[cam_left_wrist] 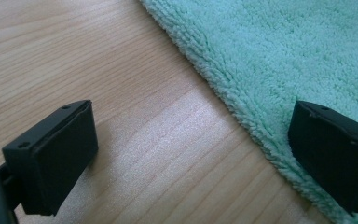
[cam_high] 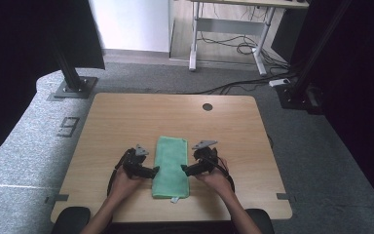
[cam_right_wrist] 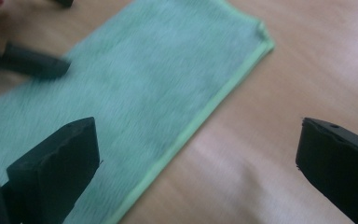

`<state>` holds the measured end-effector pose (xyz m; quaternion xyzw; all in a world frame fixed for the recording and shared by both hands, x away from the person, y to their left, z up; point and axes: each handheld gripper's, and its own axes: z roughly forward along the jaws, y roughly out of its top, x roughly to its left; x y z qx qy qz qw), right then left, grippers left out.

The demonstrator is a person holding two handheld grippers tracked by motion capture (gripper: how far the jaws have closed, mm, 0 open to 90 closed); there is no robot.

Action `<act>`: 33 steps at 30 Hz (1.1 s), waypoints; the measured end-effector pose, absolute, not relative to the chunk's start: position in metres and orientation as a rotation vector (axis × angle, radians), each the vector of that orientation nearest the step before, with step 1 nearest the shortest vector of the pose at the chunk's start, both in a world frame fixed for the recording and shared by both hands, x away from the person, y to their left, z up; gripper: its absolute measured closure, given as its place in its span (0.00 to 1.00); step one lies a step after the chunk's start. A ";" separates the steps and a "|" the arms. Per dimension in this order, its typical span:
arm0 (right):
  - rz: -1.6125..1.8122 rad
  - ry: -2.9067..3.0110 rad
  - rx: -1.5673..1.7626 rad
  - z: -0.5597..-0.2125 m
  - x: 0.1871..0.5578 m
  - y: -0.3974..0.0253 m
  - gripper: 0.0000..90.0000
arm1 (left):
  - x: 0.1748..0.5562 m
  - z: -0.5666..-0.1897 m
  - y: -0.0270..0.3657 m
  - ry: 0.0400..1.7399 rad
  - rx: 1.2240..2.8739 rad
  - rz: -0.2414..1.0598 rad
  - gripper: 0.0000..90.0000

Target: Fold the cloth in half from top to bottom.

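We've got the folded mint-green terry towel (cam_high: 171, 166) flat on the light wooden table (cam_high: 126, 117), left gripper (cam_high: 151, 171) and right gripper (cam_high: 187, 170) both spread wide at its long edges, nothing pinched yet.

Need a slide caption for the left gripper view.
Open left gripper straddling the long edge of a folded green towel on the wooden table.

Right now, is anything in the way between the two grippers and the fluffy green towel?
No, nothing visible is in the way. The folded green terry towel lies flat on the light wooden table. The left gripper and right gripper are open, each straddling a long edge of it.
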<state>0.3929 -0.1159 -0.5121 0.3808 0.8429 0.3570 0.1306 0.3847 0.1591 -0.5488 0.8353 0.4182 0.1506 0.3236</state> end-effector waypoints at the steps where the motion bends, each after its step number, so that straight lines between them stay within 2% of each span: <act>1: 1.036 2.443 1.109 -0.511 0.398 -0.115 0.00 | 0.385 -0.549 0.159 1.096 2.194 0.395 0.02; 5: 1.018 2.423 1.112 -0.507 0.418 -0.108 0.02 | 0.385 -0.549 0.159 1.098 2.190 0.395 0.02; 15: 0.985 2.402 1.119 -0.497 0.460 -0.098 0.17 | 0.385 -0.549 0.159 1.097 2.190 0.395 0.02; 27: 0.923 2.454 1.126 -0.509 0.496 -0.091 0.47 | 0.385 -0.549 0.159 1.097 2.190 0.394 0.02; 33: 0.910 2.477 1.129 -0.518 0.504 -0.088 0.52 | 0.385 -0.549 0.159 1.097 2.189 0.394 0.02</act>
